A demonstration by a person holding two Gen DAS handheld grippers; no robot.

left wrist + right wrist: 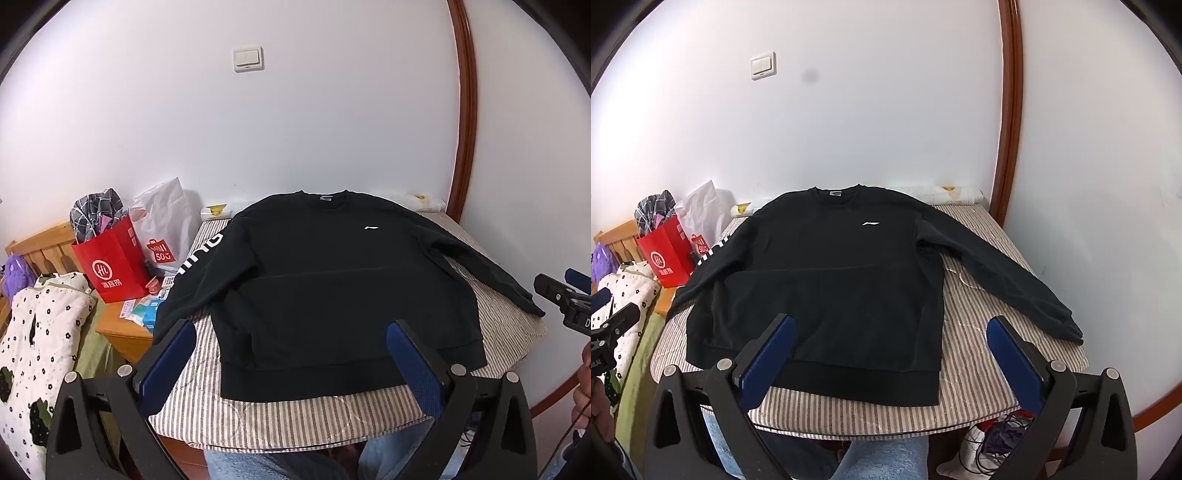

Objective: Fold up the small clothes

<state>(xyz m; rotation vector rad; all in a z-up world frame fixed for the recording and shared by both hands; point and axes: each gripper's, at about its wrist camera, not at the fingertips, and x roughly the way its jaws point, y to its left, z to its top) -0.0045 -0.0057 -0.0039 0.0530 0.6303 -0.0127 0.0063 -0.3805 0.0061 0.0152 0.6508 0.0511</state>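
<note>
A red paper bag [112, 264] stands on a wooden nightstand [123, 330] to the left of the bed, stuffed with a checked cloth [98, 212], and a white shopping bag [166, 225] leans on the wall just behind it. A flowered quilt [40, 332] lies heaped farther left, and small packets [146, 312] are scattered on the nightstand. A light switch [248, 59] sits on the white wall, and a brown door frame [466, 110] runs down the right. Nothing lies on the garment itself.

The black sweatshirt [332, 280] lies face up and flat on the striped bed cover [295, 413], collar toward the wall, hem toward the near edge. Both sleeves are spread outward: the one with white lettering hangs over the left edge of the bed, while the other stretches across the cover toward the right edge. A small white logo shows on the chest.

The left gripper [291, 365] hovers above the near edge of the bed, over the hem; its jaws are spread wide and hold nothing. The right gripper [890, 360] hangs at the same edge, over the hem's right corner, its jaws likewise wide apart and empty. Each gripper's tip shows at the margin of the other's view.
</note>
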